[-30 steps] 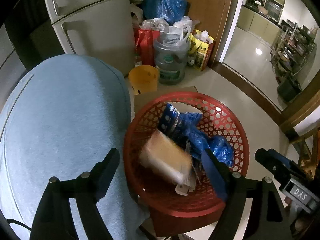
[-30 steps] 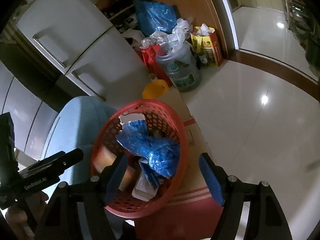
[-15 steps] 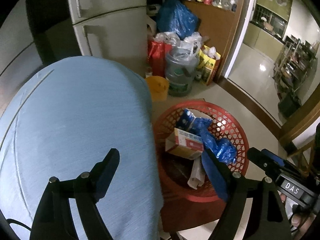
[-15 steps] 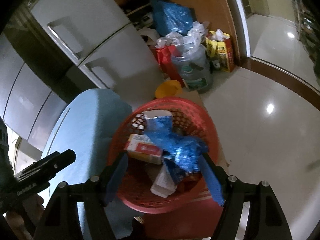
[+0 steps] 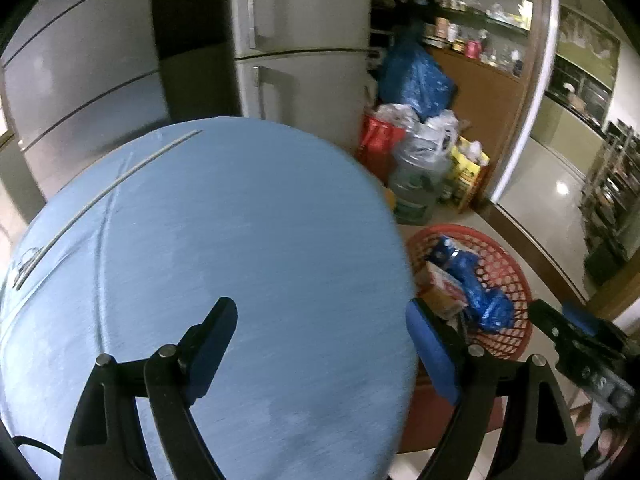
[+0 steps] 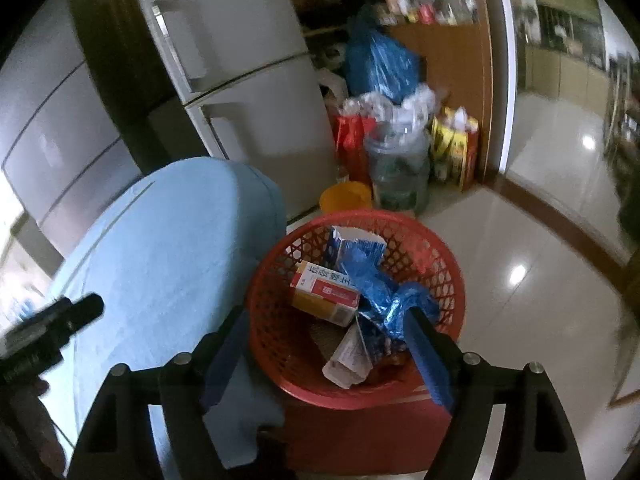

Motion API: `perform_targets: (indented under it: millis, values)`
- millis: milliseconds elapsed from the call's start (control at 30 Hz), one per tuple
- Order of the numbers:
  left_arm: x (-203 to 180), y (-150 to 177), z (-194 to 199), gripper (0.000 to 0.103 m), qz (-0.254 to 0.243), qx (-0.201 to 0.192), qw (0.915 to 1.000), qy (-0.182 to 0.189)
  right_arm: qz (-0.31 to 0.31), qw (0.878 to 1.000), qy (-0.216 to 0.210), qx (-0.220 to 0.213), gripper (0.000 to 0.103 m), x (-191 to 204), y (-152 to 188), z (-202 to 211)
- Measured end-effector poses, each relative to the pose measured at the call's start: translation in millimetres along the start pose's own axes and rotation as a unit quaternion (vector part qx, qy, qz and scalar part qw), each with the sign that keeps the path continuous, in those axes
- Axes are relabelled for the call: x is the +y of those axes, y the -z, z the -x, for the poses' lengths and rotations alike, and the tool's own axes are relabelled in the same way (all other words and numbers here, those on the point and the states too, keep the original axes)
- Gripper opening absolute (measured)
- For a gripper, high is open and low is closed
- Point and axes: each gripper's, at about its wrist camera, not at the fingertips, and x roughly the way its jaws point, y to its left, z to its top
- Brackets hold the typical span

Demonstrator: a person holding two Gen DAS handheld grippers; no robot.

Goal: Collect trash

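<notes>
Left gripper (image 5: 322, 350): jaws wide apart, nothing between the pads. It hangs over the blue table (image 5: 224, 264), pointed down at an angle. The blue pad of its right finger lies at the table's edge, on the basket side.

Right gripper (image 6: 326, 354): jaws apart and opening, nothing clamped. It points down over the near rim of the basket (image 6: 448, 276). Trash shows in the gap between the pads, but lower down in the basket, with no pad touching it.

Basket: red, open lattice, round. It stands on a red-brown box (image 6: 360, 432), just beside the table's curved edge and lower than the tabletop.

Trash, all inside the basket:
- carton (image 6: 326, 292), white, red and orange with printed characters, lying tilted on the side nearest the table
- blue wrapper (image 6: 384, 292), crumpled foil, across the middle, partly over the carton
- white packet (image 6: 348, 356), low in the basket near the front rim
- blue and white pack (image 6: 352, 240), leaning at the far wall

Table: no trash visible on the part that shows.

Background: fridge (image 6: 248, 92) behind the table; beyond the basket a yellow bucket (image 6: 346, 196), a water jug (image 6: 400, 172) and filled bags (image 6: 380, 64)
</notes>
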Motion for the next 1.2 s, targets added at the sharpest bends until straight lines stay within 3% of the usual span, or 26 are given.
perform_targets:
  millis: [367,1200]
  values:
    - [21.6,19.5,20.2,0.086,0.012,-0.01,0.9999,-0.005,0.017,0.999,0.02,-0.022,0.083,22.1,18.0,23.7]
    - [2.9,32.0,35.5,0.086,-0.012,-0.01,0.9999,-0.006,-0.001,0.999,0.026,-0.033,0.083,3.5,20.6,33.4]
